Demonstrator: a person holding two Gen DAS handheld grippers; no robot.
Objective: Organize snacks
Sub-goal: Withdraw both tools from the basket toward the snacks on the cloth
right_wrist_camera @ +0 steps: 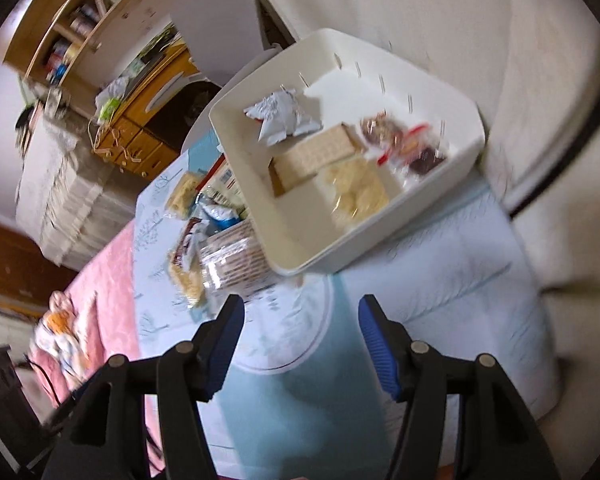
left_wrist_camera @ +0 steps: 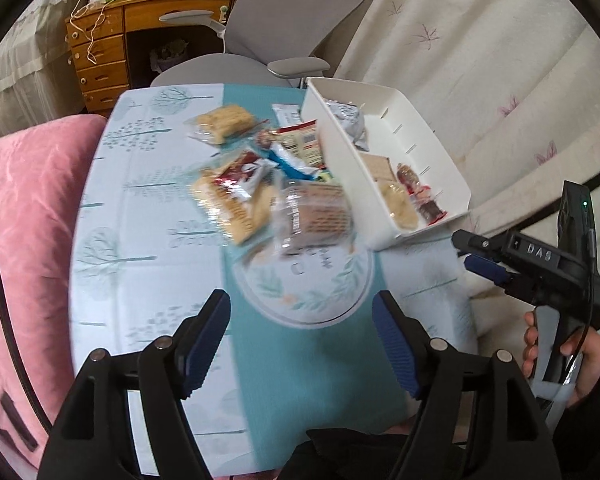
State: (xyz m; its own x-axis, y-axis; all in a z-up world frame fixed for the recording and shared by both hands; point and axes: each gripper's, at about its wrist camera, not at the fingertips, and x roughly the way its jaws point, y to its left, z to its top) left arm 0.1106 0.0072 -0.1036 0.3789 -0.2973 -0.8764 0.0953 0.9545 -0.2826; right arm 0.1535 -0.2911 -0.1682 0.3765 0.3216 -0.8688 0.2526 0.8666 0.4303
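Note:
A white bin (left_wrist_camera: 428,148) (right_wrist_camera: 380,236) stands on the table's right side and holds several snacks: a silver packet (right_wrist_camera: 282,116), a cracker pack (right_wrist_camera: 316,154), pale cookies (right_wrist_camera: 356,190) and a red and brown pack (right_wrist_camera: 404,144). A pile of loose snack packs (left_wrist_camera: 260,176) (right_wrist_camera: 216,248) lies left of the bin, with a brown biscuit pack (left_wrist_camera: 316,216) nearest. My left gripper (left_wrist_camera: 302,312) is open and empty above the near table. My right gripper (right_wrist_camera: 302,316) is open and empty, near the bin's front corner; it also shows in the left wrist view (left_wrist_camera: 476,254).
The table wears a light blue patterned cloth (left_wrist_camera: 148,240). A pink cushion (left_wrist_camera: 24,216) lies to the left. A grey office chair (left_wrist_camera: 284,28) and a wooden desk (left_wrist_camera: 112,40) stand behind the table. A cream curtain (left_wrist_camera: 480,60) hangs to the right.

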